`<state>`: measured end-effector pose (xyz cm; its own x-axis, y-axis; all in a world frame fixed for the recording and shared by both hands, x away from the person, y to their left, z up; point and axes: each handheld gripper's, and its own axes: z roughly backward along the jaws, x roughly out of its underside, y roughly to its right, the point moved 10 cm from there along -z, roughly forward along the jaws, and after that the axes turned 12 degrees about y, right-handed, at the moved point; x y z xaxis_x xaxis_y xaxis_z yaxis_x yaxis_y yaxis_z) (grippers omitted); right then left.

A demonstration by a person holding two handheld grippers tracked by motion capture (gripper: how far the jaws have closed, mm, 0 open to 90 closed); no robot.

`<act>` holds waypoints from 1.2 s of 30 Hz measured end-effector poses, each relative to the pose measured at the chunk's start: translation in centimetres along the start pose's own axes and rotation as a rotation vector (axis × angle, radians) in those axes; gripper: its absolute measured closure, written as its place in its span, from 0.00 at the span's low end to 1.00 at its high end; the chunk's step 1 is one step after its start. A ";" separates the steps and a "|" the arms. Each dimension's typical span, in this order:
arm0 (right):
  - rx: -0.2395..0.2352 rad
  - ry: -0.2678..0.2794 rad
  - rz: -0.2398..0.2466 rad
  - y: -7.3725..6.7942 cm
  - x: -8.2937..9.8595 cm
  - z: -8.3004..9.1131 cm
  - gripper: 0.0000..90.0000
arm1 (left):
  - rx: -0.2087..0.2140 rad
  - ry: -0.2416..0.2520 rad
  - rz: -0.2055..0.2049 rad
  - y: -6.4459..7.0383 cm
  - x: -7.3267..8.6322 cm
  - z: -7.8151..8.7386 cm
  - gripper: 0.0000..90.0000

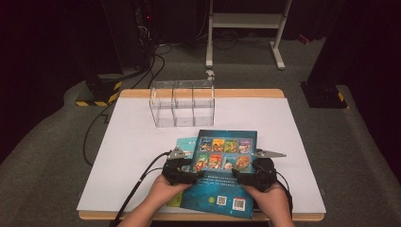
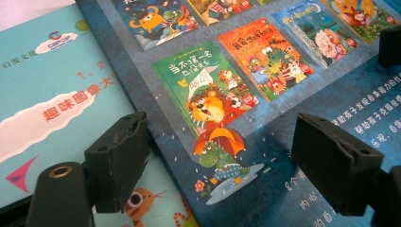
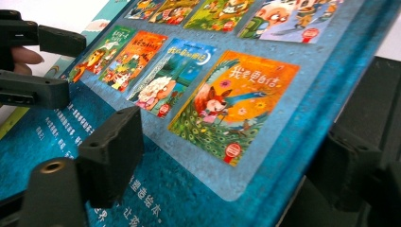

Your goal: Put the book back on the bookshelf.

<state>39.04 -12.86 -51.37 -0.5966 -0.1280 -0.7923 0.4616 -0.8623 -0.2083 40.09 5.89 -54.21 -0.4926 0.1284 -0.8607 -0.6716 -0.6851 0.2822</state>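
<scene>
High view puts the dark blue picture book (image 1: pixel 222 170) back cover up at the near middle of the white table top (image 1: pixel 127 142), lying over a pale teal book (image 1: pixel 185 143) whose left edge and far-left corner stick out from beneath it. Its long axis runs near to far, slightly skewed, with the barcode end towards the person. The left gripper (image 1: pixel 182 165) sits at the blue book's left edge and the right gripper (image 1: pixel 260 166) at its right edge, roughly level with each other, so neither hand is nearer; the grip has to come inward from both sides.

Left gripper view shows that gripper's (image 2: pixel 236 165) jaws apart, one over the teal book (image 2: pixel 52 104), the other over the blue cover (image 2: pixel 265 142), the book's edge running between them; nothing is clamped. Right gripper view shows the right gripper's (image 3: pixel 231 170) jaws also apart and straddling the book's (image 3: pixel 189 118) right edge, one jaw above the cover, the other below or beside it; I cannot tell whether either pad touches yet.

The cover is glossy laminated board, flat and stiff, printed with a grid of small cartoon covers and white text. Farther off, near the table's far edge, stands a clear plastic divided organiser (image 1: pixel 182 103), well apart from the books.
</scene>
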 end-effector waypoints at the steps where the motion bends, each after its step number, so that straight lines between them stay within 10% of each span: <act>1: 0.002 0.000 0.011 0.0 -0.1 -0.1 0.23 | -0.001 0.000 0.002 -0.2 0.0 0.1 0.22; 8: 0.060 0.015 0.070 0.1 -1.0 0.1 0.34 | -0.010 0.017 0.009 -1.1 0.2 0.5 0.24; 36: -0.032 0.057 -0.040 1.2 -0.2 -0.6 0.15 | 0.015 0.062 -0.005 0.6 -0.5 -0.6 0.30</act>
<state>40.04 -13.57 -51.80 -0.5774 -0.0649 -0.8139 0.4595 -0.8498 -0.2582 40.32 4.99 -53.85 -0.4544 0.0867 -0.8866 -0.6826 -0.6734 0.2840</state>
